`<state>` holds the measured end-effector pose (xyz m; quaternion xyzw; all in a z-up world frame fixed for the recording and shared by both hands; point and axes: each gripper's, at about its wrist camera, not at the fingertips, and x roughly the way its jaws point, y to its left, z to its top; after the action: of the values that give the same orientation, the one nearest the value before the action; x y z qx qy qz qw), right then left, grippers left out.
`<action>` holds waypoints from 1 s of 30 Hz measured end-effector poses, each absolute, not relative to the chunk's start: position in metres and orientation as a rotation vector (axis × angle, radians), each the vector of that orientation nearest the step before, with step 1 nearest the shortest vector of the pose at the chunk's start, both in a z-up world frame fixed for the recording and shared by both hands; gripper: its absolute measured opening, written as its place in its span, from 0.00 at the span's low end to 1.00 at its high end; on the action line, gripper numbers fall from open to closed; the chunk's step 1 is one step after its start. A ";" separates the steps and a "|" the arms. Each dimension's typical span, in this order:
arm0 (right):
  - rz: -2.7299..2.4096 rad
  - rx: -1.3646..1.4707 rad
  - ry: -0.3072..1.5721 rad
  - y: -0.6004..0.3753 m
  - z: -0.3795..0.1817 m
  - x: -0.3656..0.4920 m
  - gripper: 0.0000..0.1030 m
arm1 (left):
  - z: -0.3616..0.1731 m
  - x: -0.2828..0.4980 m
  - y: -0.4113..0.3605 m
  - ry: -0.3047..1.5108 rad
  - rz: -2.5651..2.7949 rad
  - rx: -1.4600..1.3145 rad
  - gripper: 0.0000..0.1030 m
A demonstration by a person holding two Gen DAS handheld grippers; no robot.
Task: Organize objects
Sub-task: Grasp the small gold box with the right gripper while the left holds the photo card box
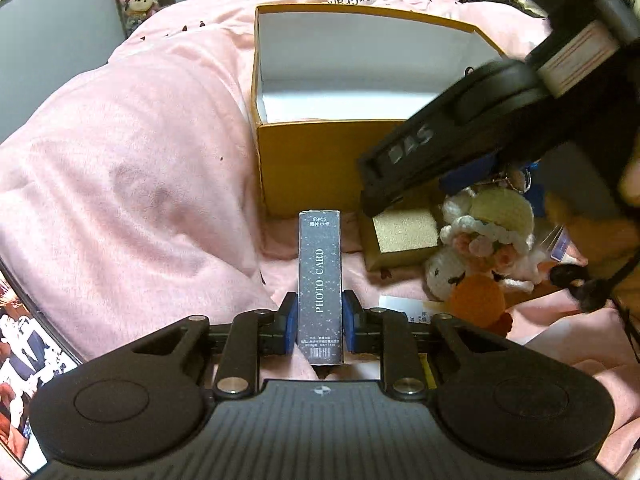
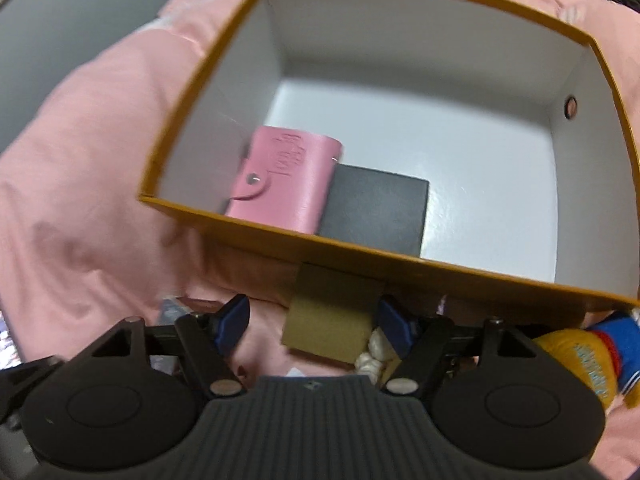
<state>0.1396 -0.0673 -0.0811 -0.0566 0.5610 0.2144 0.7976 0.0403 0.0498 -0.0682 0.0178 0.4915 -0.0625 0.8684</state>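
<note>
Left wrist view: the left gripper (image 1: 320, 322) has its jaws clamped on a dark photo card box (image 1: 320, 284) at lower centre; the right gripper's body hides part of the orange box (image 1: 312, 164).

Right wrist view: the right gripper (image 2: 312, 320) has its jaws spread wide around a blurred gold box (image 2: 332, 320), seemingly not pressing it.

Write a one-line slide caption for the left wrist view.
Left gripper holds a photo card box upright over the pink bedding, before the open yellow box.

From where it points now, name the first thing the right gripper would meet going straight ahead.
Most likely the small gold box, lying on the pink bedding between the right gripper's open jaws, just short of the orange box's near wall. Depth is uncertain.
</note>
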 end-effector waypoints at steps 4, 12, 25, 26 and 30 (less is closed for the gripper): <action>0.410 -0.107 1.216 -0.064 -0.089 0.144 0.72 | -0.070 0.042 0.055 1.027 -0.137 0.007 0.25; 0.346 -0.165 1.256 -0.054 -0.112 0.160 0.76 | -0.068 0.044 0.063 1.026 -0.144 -0.018 0.25; 0.370 -0.233 1.239 -0.052 -0.123 0.159 0.64 | -0.067 0.048 0.062 1.029 -0.142 -0.020 0.25; 0.379 -0.228 1.236 -0.054 -0.122 0.158 0.64 | -0.067 0.048 0.061 1.028 -0.141 -0.018 0.25; 0.415 -0.199 1.208 -0.061 -0.113 0.151 0.64 | -0.063 0.046 0.056 1.011 -0.147 -0.014 0.25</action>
<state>0.1512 -0.0614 -0.1126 -0.0926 0.5629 0.1934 0.7982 0.0460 0.0560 -0.0629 -0.0066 0.4836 -0.0702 0.8724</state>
